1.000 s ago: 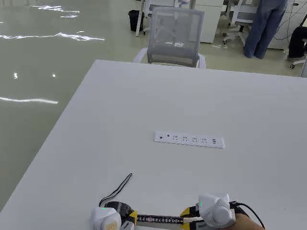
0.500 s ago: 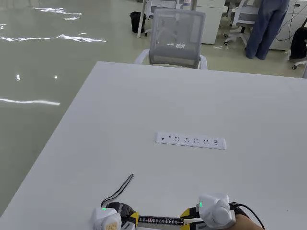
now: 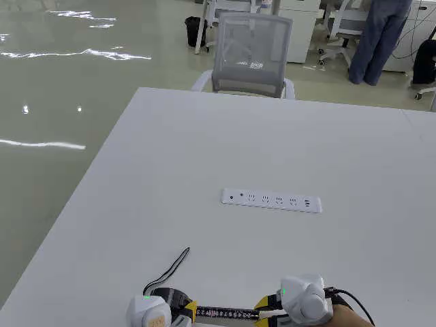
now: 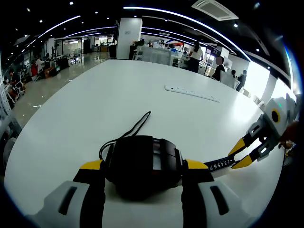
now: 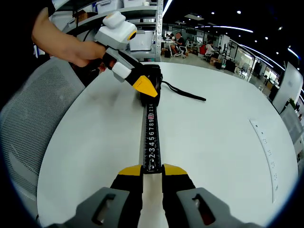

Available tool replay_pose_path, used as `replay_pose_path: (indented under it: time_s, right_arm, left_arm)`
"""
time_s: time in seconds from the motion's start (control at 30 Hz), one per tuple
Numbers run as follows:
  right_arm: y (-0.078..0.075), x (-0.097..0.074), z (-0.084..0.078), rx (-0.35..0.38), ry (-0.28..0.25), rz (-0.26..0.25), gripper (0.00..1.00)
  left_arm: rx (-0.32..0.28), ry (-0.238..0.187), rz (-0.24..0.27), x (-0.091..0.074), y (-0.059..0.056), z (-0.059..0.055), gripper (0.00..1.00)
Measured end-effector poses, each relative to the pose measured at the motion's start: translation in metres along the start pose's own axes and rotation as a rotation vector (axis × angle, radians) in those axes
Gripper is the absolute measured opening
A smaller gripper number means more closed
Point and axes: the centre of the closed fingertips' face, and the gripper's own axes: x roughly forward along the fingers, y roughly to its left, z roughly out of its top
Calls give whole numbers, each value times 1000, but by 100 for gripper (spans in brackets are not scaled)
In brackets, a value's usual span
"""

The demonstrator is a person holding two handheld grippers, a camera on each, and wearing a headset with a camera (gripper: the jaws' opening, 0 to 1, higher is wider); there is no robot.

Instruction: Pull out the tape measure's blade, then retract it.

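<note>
Little has shifted in the past second: both grippers keep the same gap at the near edge of the white bench [image 3: 204, 150], the blade [image 3: 228, 313] taut between them.

Head view: the left gripper [image 3: 185, 310] holds the black tape measure [image 3: 170, 298], and the right gripper [image 3: 264, 308] holds the blade's far end. The frame's bottom edge cuts off both. A black strap [image 3: 167, 269] trails from the case; a power strip [image 3: 271, 200] lies farther up the bench and a mesh chair [image 3: 248, 51] stands beyond it.

Left gripper view: the yellow-tipped jaws are clamped on either side of the tape measure [image 4: 142, 166]. The blade [image 4: 221, 164] runs right to the other gripper [image 4: 244, 154].

Right gripper view: the jaws are pressed together on the blade [image 5: 151, 137], hiding its end hook. The printed numbers are readable. The left gripper's far jaw is hidden behind the case [image 5: 153, 78].
</note>
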Motion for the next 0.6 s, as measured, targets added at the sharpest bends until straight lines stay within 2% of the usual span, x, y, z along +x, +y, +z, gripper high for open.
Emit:
replay_pose_path:
  time_s: [0.6]
  right_arm:
    - [0, 4, 5, -9, -3, 4, 13]
  left_arm:
    - [-11, -9, -11, -1, 1, 1, 62]
